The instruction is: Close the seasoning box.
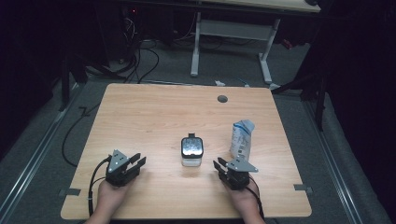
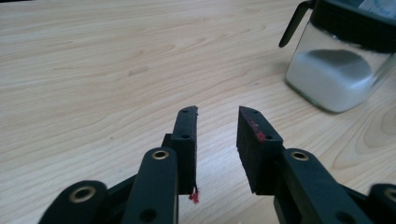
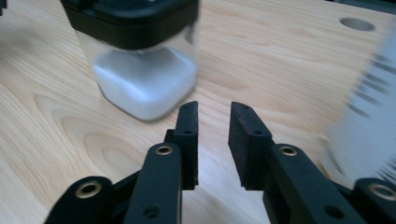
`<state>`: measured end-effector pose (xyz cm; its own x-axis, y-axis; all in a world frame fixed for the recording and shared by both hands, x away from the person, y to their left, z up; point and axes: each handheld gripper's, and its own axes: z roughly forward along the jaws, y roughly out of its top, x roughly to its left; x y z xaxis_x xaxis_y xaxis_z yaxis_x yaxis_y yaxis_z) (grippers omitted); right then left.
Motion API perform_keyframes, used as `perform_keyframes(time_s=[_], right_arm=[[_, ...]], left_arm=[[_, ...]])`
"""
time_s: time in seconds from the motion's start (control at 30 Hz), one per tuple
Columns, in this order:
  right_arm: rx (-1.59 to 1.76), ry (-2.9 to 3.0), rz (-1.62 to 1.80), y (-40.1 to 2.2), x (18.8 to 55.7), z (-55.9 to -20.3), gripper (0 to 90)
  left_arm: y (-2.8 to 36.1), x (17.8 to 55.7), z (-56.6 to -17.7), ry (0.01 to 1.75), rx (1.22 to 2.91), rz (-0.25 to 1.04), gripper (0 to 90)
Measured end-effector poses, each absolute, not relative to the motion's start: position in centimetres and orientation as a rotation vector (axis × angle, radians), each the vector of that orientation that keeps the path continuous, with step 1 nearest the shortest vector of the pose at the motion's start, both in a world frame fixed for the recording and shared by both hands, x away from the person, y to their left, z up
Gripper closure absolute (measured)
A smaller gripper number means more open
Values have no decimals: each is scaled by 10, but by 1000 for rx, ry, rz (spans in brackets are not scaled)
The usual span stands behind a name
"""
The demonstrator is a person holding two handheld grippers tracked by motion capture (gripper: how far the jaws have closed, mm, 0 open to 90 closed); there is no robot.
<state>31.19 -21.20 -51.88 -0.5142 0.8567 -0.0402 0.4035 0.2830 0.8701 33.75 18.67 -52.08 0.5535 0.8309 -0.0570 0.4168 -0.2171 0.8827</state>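
- High view: a light wooden table (image 1: 140, 116) carries a clear square jar (image 1: 192, 151) with a black lid, holding a white powder. The jar stands near the middle of the table, a little toward the person's edge.
- High view: the left gripper (image 1: 138, 163), held in the person's hand, sits well to the left of the jar and slightly nearer the person. Its jaws point toward the jar, stand apart and hold nothing.
- High view: the right gripper (image 1: 219, 165) sits just right of the jar and a bit nearer the person. Its jaws are parted and empty, close to the jar's lower right corner but not touching it.
- High view: a white and blue pouch (image 1: 242, 138) stands upright to the right of the jar, just beyond the right gripper.
- Left gripper view: the left gripper (image 2: 217, 122) shows bare wood through its open jaws. The jar (image 2: 337, 65) stands ahead and to the upper right, apart from the tips.
- Right gripper view: the right gripper (image 3: 214, 116) has open jaws with nothing between them. The jar (image 3: 140, 60), blurred, stands close ahead at the upper left; the pouch (image 3: 366, 112), blurred, fills the right edge.
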Motion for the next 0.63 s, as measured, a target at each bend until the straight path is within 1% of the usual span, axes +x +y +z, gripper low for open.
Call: perform_keyframes(time_s=[0.07, 0.2, 0.27, 0.37, 0.63], right_arm=[[1145, 2030, 1173, -223, 307, -520, 680], [1175, 1995, 1187, -243, 293, -516, 607], [1166, 1981, 1166, -252, 283, -515, 584], [1184, 1961, 1154, -262, 274, -517, 563], [1199, 1954, 1148, -263, 275, -519, 536]], left_arm=[[192, 333, -523, 1036, 1839, 580, 592], [205, 320, -523, 1038, 1852, 624, 503], [211, 314, -523, 1042, 1862, 644, 491], [217, 314, -524, 1071, 1854, 608, 478], [214, 316, -524, 1062, 1874, 597, 458]])
